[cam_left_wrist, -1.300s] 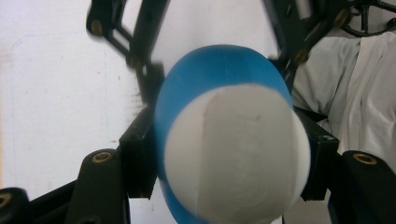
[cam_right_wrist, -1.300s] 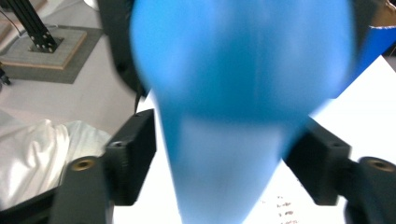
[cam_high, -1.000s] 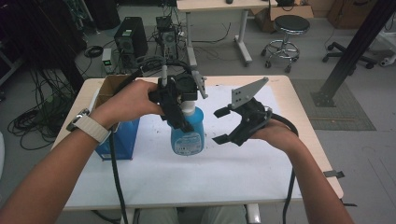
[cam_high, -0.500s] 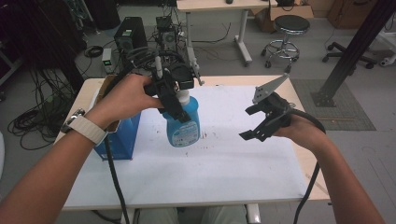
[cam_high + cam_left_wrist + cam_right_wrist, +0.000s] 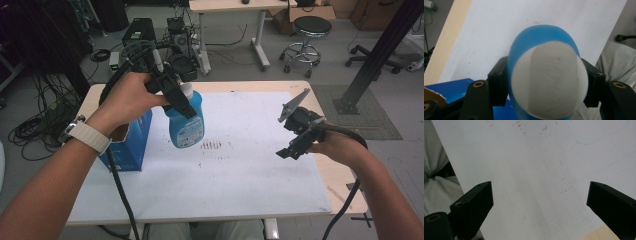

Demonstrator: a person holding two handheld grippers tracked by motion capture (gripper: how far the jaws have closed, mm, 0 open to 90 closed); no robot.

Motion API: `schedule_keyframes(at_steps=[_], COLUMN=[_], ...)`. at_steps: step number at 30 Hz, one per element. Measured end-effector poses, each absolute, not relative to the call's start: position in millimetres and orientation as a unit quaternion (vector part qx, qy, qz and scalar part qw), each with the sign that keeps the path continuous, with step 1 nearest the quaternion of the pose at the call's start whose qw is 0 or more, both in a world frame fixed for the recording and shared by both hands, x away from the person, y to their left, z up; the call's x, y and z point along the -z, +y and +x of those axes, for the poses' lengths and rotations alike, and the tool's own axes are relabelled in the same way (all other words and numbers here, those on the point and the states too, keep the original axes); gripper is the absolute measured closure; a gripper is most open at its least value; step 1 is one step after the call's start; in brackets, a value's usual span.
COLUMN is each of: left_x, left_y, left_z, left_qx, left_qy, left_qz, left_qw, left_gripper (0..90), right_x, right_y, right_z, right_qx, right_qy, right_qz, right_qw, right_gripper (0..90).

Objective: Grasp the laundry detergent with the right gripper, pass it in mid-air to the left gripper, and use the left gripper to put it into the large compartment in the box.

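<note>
Right gripper [image 5: 295, 142]: near right, over the white sheet [image 5: 240, 165], well apart from the bottle; its jaws have just been opening and stand wide with nothing between them.
Left gripper [image 5: 172, 95]: far left, jaws clamped on the neck of the blue bottle [image 5: 185, 122], just under the white cap [image 5: 549, 80].
Bottle: hanging in the air over the sheet's left part, tilted, just right of the blue box [image 5: 127, 145].
Done: by the look of it, the bottle is lifted and in one gripper alone.
Left: probably setting it down, perhaps in the box; I cannot tell where it is bound.
</note>
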State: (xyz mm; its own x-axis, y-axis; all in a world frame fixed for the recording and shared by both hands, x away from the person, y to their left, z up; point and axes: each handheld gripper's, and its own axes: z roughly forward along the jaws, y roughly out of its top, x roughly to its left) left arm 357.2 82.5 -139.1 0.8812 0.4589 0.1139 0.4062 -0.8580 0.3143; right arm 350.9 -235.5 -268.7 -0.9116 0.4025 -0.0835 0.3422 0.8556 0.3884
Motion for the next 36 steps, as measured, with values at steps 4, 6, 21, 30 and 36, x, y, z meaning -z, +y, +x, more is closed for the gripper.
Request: schedule_keyframes(at_steps=[4, 6, 21, 30, 36], left_x=[133, 129, 108, 99, 83], left_y=[87, 91, 122, 136, 150], left_z=[360, 361, 373, 380, 383], left_qx=[-0.098, -0.102, -0.135, -0.159, -0.161], left_qy=[0.255, 0.273, 0.402, 0.455, 0.503], left_qz=[0.950, 0.944, 0.887, 0.856, 0.826], left_qw=[0.147, 0.152, 0.182, 0.185, 0.197], left_gripper=[37.8, 37.8, 37.9, 37.9, 37.9], right_x=[267, 266, 260, 261, 263], right_y=[-244, -246, -262, -267, -272], right_z=[348, 346, 342, 336, 335], right_qx=[-0.185, -0.183, -0.172, -0.174, -0.174], right_qy=[0.959, 0.960, 0.961, 0.960, 0.959], right_qz=[0.198, 0.196, 0.198, 0.205, 0.207], right_qw=[0.087, 0.088, 0.084, 0.084, 0.083], right_gripper=[7.0, 7.4, 7.8, 7.7, 7.9])
